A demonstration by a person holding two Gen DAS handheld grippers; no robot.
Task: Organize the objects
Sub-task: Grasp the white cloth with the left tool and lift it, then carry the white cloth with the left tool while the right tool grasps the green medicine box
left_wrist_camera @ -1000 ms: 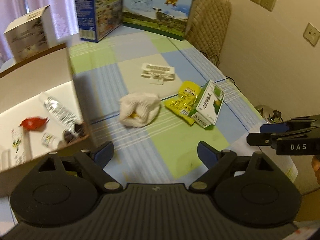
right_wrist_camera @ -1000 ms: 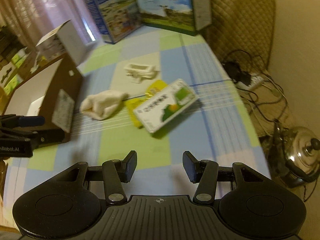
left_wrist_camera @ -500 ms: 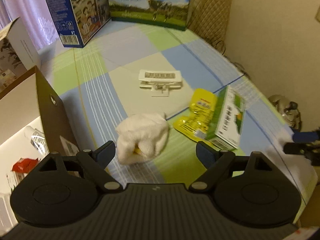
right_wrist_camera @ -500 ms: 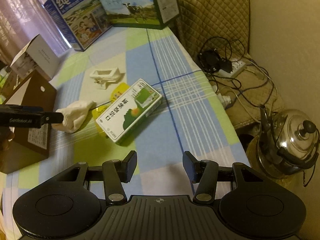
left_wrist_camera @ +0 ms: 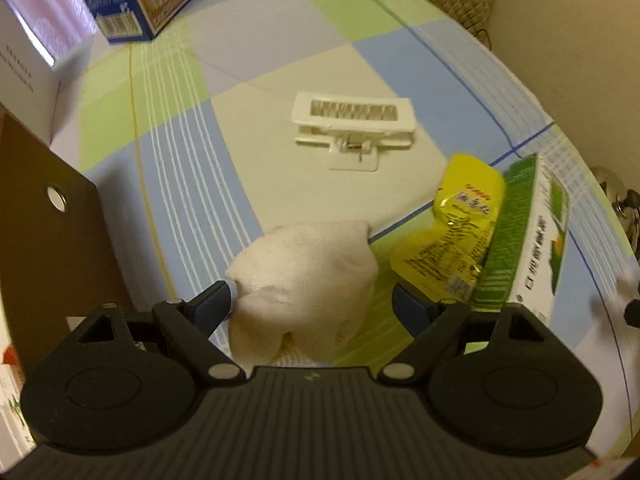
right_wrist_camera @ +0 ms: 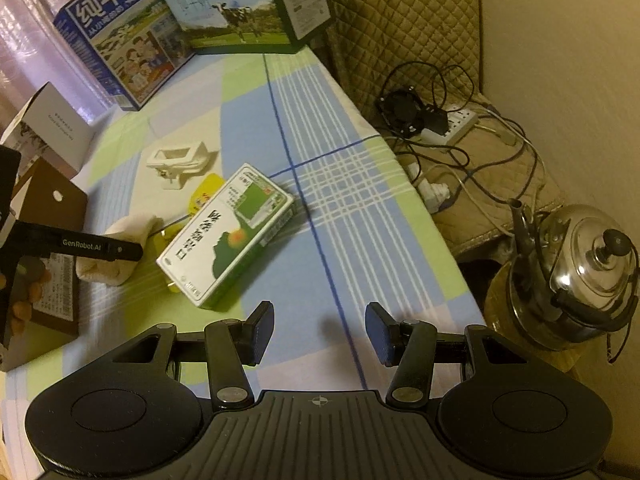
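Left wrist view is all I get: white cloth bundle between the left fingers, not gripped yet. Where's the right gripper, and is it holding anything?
Observer: The right gripper is open and empty. It hangs over bare tablecloth, nearer the table's edge than the green-and-white box.
Operator: I only see a sliver of metal past that edge. What is it?
Observer: A steel kettle stands beside the table. Farther back, a power strip lies among tangled cables.
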